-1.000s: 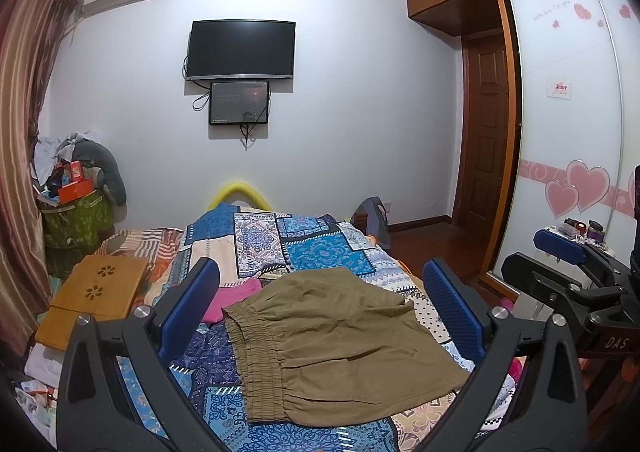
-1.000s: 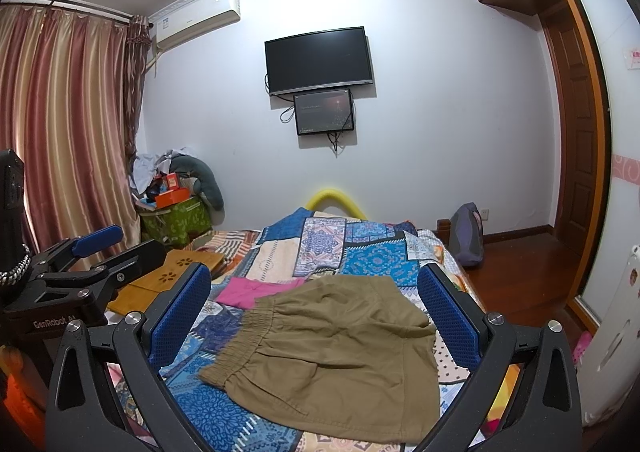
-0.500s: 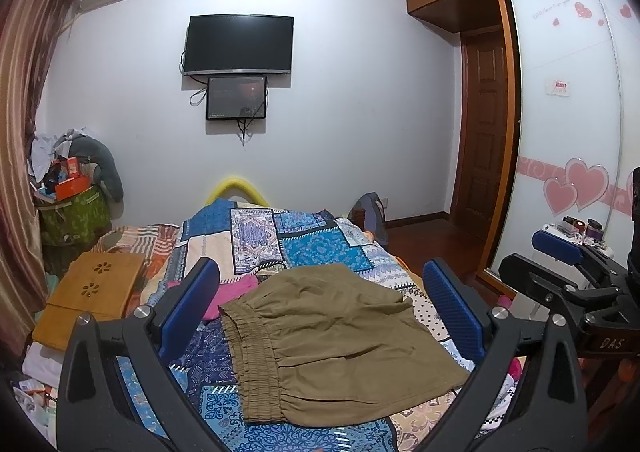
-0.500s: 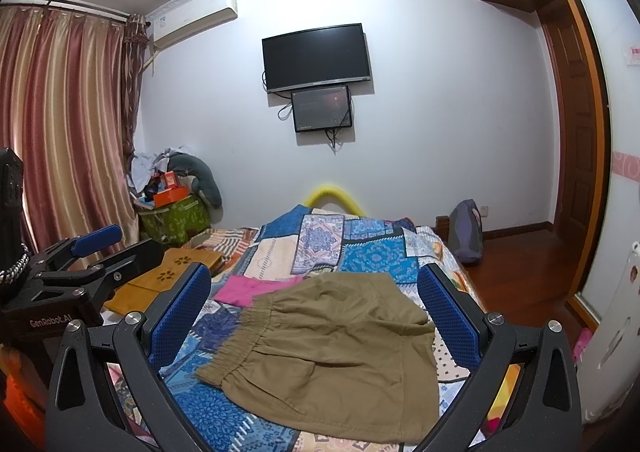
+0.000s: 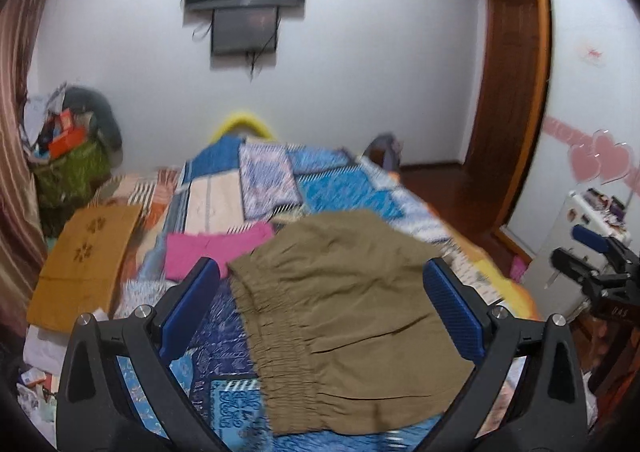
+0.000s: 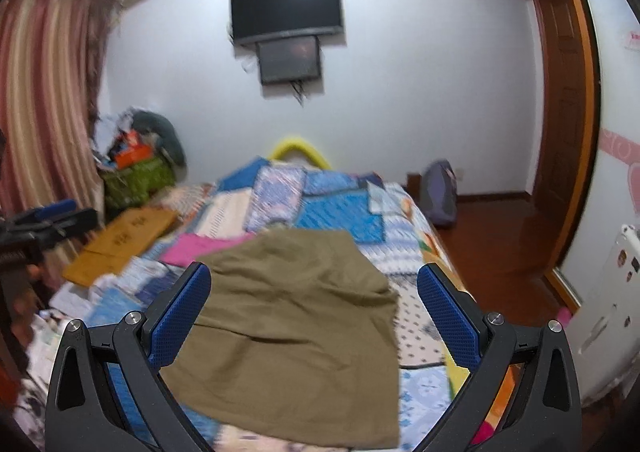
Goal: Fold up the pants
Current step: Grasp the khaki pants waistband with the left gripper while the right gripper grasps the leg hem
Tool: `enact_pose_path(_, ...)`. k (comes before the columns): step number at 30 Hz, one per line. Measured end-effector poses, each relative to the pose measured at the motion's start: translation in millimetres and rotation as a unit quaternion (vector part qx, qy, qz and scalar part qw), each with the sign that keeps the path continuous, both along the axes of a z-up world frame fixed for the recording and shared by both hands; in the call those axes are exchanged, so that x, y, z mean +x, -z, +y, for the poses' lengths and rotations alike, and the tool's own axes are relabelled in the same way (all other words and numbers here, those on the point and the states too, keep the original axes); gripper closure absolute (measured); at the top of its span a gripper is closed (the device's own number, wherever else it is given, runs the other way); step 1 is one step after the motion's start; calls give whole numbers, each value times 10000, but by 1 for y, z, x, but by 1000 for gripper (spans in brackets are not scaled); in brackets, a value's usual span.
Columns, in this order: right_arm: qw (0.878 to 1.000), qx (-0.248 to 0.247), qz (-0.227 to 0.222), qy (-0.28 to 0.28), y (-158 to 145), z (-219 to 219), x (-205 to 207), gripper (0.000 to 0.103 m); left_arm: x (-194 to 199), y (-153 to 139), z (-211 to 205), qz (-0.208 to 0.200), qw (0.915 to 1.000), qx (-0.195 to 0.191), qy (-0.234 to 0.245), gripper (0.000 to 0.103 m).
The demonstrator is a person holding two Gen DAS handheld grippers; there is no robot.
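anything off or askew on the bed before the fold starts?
Nothing damaged or spilled. The khaki pants lie at a slant across the patchwork quilt, bunched rather than flat, with one edge over a pink cloth. Both the left gripper and the right gripper are open, holding nothing.

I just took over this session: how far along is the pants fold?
Barely begun. Done: the olive pants lie spread on the patchwork bedspread, elastic waistband toward the left, with no deliberate fold that I can make out. In hand: nothing; the left gripper and right gripper are both open above the cloth, the frames blurred. Left: grasp an edge, fold, and flatten.
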State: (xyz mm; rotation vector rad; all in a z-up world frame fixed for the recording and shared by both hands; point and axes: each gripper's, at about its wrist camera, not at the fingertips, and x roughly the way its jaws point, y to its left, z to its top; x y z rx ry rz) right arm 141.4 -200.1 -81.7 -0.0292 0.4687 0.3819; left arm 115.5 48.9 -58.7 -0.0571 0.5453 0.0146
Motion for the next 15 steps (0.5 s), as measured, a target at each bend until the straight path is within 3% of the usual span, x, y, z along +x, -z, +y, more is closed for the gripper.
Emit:
enact_pose_path(3, 9994, -117, 302, 94, 19, -9, 21, 0, 28, 26, 18, 422, 9990, -31, -158, 3)
enact_pose_path(6, 9979, -245, 576, 165, 39, -15, 42, 0, 50, 53, 30, 831, 9962, 3, -247, 16)
enact_pose_path(9, 9957, -301, 851, 213, 55, -23, 58, 1, 70, 82, 41, 1322, 9909, -210, -94, 20)
enact_pose_path(15, 9877, -201, 1543, 141, 92, -34, 91, 16, 103, 137, 54, 2184, 9743, -546, 1, 43)
